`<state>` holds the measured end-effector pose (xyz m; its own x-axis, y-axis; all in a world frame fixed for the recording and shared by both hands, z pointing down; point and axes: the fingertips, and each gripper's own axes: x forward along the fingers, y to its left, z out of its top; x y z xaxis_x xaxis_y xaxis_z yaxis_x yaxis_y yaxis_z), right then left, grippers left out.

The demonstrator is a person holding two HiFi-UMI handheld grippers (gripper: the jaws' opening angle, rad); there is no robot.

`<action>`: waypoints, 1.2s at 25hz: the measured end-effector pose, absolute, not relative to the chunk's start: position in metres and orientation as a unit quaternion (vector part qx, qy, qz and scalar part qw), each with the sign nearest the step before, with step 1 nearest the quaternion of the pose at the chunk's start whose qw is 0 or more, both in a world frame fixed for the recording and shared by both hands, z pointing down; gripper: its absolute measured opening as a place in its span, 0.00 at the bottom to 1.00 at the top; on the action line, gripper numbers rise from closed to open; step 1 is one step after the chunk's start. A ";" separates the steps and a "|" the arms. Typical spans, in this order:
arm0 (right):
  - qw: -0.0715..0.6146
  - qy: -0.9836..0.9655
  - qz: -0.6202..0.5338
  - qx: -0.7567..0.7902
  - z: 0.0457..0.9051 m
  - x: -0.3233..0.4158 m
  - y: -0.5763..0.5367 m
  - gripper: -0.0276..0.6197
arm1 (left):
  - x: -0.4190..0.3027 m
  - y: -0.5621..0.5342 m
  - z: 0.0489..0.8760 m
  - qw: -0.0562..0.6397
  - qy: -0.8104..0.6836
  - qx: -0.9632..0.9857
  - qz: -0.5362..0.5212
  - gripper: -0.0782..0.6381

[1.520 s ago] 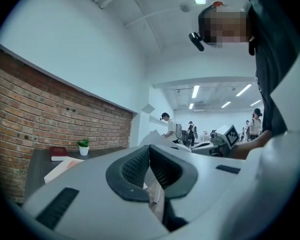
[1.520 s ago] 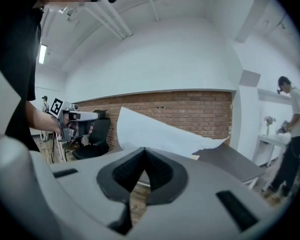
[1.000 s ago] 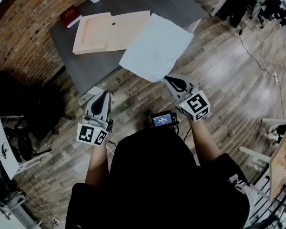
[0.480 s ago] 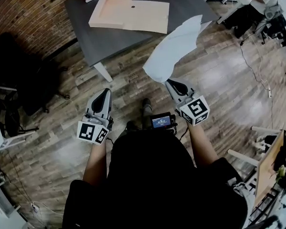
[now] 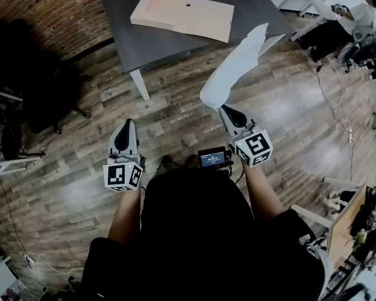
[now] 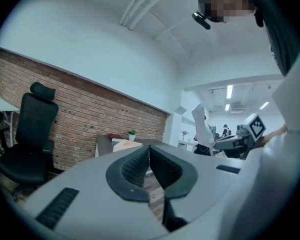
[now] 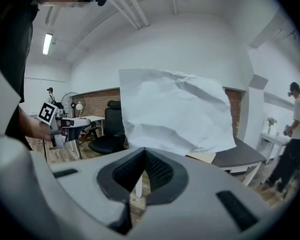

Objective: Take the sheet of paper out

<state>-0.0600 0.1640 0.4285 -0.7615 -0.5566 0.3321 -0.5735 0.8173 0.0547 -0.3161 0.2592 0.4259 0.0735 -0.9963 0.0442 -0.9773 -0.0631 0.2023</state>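
The white sheet of paper (image 5: 235, 64) hangs in the air over the wooden floor, off the dark table (image 5: 156, 46). My right gripper (image 5: 224, 109) is shut on its lower edge. In the right gripper view the creased paper (image 7: 175, 111) rises just beyond the closed jaws (image 7: 144, 151). The tan folder (image 5: 185, 11) lies open on the table. My left gripper (image 5: 125, 123) is held level over the floor to the left, shut with nothing in it (image 6: 149, 149). The left gripper view also catches the paper (image 6: 202, 126) at the right.
A black office chair (image 5: 25, 74) stands left of the table by the brick wall. A person (image 5: 363, 11) sits at a desk at the far right, with cables on the floor nearby. A small screen (image 5: 214, 158) sits at my chest.
Both grippers have drawn back from the table. The paper, which overhung the table's edge, now hangs free from the right gripper and has curled narrow. The table sits farther off.
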 end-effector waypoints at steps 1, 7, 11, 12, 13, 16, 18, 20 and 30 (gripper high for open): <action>0.167 -0.940 0.023 0.298 0.428 -0.059 0.163 0.05 | -0.314 0.260 0.424 0.088 -0.682 0.724 -0.052 0.10; 0.159 -0.947 0.014 0.277 0.423 -0.054 0.163 0.05 | -0.283 0.264 0.415 0.088 -0.661 0.743 -0.057 0.10; 0.160 -0.946 0.028 0.280 0.432 -0.033 0.162 0.05 | -0.252 0.260 0.416 0.093 -0.642 0.759 -0.057 0.10; 0.161 -0.946 0.029 0.281 0.433 -0.029 0.161 0.05 | -0.247 0.258 0.416 0.096 -0.638 0.761 -0.060 0.10; 0.160 -0.945 0.029 0.283 0.431 -0.025 0.160 0.05 | -0.244 0.255 0.416 0.099 -0.636 0.763 -0.061 0.10; 0.157 -0.944 0.026 0.288 0.429 -0.011 0.156 0.05 | -0.232 0.248 0.413 0.100 -0.631 0.767 -0.063 0.10; 0.159 -0.943 0.025 0.292 0.429 -0.001 0.154 0.05 | -0.225 0.244 0.409 0.096 -0.629 0.769 -0.067 0.10; 0.158 -0.942 0.025 0.295 0.428 0.004 0.151 0.05 | -0.222 0.240 0.406 0.093 -0.625 0.772 -0.067 0.10; 0.148 -0.943 0.027 0.295 0.428 0.020 0.148 0.05 | -0.208 0.237 0.407 0.103 -0.622 0.774 -0.066 0.10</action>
